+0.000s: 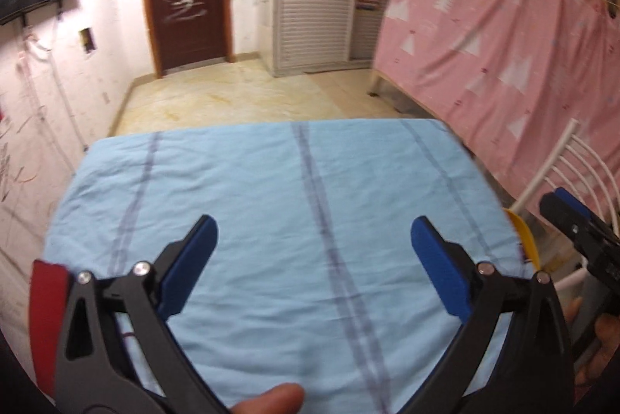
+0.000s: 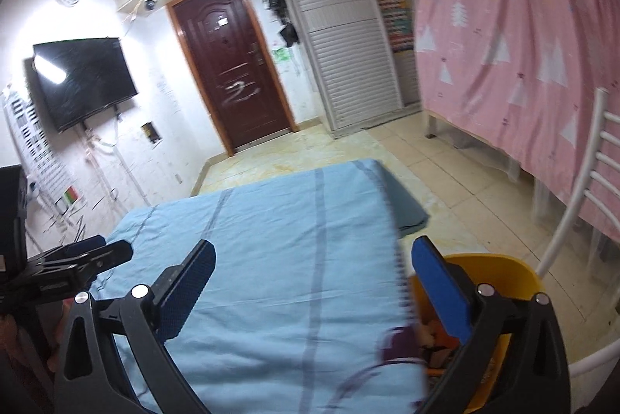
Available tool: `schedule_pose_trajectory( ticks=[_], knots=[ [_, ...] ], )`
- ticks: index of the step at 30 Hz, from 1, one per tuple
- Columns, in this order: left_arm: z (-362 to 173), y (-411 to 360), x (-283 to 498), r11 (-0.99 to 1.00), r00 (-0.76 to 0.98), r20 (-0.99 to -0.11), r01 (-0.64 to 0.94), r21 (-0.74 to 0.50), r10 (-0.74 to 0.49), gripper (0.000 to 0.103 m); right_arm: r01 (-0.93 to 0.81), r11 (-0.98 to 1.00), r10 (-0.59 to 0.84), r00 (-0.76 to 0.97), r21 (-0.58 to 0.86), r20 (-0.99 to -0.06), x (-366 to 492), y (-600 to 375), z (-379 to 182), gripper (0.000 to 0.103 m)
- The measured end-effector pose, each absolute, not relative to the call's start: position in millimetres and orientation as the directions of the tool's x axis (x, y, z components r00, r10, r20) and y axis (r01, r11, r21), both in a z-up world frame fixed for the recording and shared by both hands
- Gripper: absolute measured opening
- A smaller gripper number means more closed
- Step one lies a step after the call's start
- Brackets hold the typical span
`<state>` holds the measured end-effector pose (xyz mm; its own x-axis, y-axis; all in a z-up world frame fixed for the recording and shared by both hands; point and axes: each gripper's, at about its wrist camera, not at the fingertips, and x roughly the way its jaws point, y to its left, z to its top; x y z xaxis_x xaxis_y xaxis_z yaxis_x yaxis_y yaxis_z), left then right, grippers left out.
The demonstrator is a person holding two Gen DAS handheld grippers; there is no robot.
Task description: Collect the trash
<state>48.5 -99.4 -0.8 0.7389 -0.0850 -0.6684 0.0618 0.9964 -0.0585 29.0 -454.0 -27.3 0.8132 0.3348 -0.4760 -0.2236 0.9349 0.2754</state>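
Observation:
A table under a light blue cloth (image 1: 271, 204) fills the foreground of both views (image 2: 271, 239). No loose trash shows on the cloth. A yellow bin (image 2: 492, 270) stands off the table's right edge, with orange and dark scraps (image 2: 438, 336) inside; its rim shows in the left wrist view (image 1: 525, 235). My left gripper (image 1: 314, 239) is open and empty above the cloth. My right gripper (image 2: 314, 266) is open and empty, straddling the table's right edge with one finger over the bin. Each gripper shows in the other's view (image 1: 573, 220) (image 2: 97, 251).
A white slatted chair (image 2: 589, 189) stands right of the bin. A pink patterned sheet (image 2: 523, 45) hangs over a frame at the right. A brown door (image 2: 232, 65), a louvered white cabinet (image 2: 348, 45) and a wall television (image 2: 81, 80) lie beyond tiled floor.

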Motion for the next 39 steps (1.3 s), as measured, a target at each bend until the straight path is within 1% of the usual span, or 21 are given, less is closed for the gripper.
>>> schedule_pose_trajectory(
  ticks=[10,15,27,39],
  knots=[
    [-11,-55,28,0.998,0.780,-0.622,-0.055,0.030,0.062,0.096,-0.315,0.908,0.415,0.771,0.277,-0.482,26,-380,-35,0.094],
    [-16,-40,24,0.996,0.787,-0.611,-0.083,0.036,0.088,0.096,-0.335,0.902,0.429,0.762,0.272,-0.485,26,-360,-39,0.094],
    [-35,-26,23,0.997,0.782,-0.621,-0.070,0.008,0.060,0.096,-0.330,0.902,0.428,0.760,0.277,-0.489,29,-350,-49,0.094],
    [-42,-28,28,1.000,0.784,-0.620,-0.025,0.013,0.028,0.096,-0.303,0.906,0.414,0.775,0.294,-0.477,29,-356,-51,0.094]
  ],
)
